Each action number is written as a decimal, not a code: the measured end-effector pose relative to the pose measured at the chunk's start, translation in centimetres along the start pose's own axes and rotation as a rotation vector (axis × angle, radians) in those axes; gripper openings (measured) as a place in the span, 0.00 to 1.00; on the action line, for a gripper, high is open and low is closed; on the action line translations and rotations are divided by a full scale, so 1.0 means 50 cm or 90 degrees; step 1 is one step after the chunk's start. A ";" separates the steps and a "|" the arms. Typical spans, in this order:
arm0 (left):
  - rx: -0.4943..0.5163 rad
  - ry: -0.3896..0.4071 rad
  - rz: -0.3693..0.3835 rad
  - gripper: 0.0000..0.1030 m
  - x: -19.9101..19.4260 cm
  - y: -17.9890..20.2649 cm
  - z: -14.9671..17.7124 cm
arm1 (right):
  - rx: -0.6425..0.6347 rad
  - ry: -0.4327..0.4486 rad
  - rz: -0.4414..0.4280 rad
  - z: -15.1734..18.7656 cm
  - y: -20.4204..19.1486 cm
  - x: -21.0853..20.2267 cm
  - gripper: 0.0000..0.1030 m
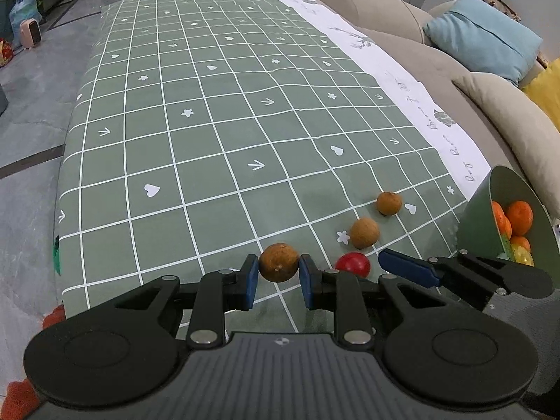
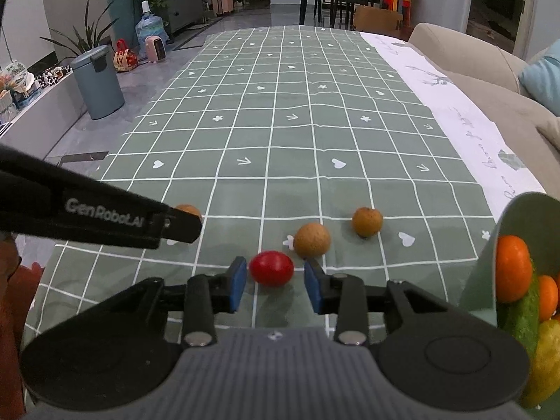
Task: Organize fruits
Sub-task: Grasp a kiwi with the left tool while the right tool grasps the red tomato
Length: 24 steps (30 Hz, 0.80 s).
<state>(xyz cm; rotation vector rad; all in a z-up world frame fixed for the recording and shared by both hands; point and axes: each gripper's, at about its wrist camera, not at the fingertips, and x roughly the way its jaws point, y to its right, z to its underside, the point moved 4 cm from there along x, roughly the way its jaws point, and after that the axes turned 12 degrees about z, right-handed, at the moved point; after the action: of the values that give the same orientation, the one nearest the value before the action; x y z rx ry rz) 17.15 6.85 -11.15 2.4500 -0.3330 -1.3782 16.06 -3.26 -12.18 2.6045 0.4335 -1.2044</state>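
Observation:
My left gripper (image 1: 278,273) is shut on a round brown fruit (image 1: 278,262), with both blue pads pressed against its sides just above the green checked tablecloth (image 1: 217,147). In the right wrist view that fruit (image 2: 190,210) peeks out behind the left gripper's black finger (image 2: 175,228). My right gripper (image 2: 274,281) is open around a red fruit (image 2: 272,268), with a gap on each side. The red fruit (image 1: 353,264) lies on the cloth. Two more brown fruits (image 2: 311,240) (image 2: 366,222) sit just beyond it. A tilted green bowl (image 2: 521,217) at the right holds oranges (image 2: 512,267) and other produce.
A beige sofa (image 1: 402,42) with a light blue cushion (image 1: 486,38) runs along the table's right side. The table's left edge drops to a grey floor. On the floor stand a grey bin (image 2: 99,84) and a water bottle (image 2: 148,33). Dining chairs stand far back.

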 end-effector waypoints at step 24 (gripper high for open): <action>0.030 0.031 0.015 0.27 -0.066 0.057 -0.007 | 0.011 0.011 -0.002 0.000 0.018 -0.078 0.25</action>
<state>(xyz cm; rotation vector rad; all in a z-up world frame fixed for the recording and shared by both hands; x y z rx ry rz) 15.62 5.43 -7.30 2.5055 -0.3858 -1.3133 13.98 -4.77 -9.09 2.6315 0.4329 -1.1921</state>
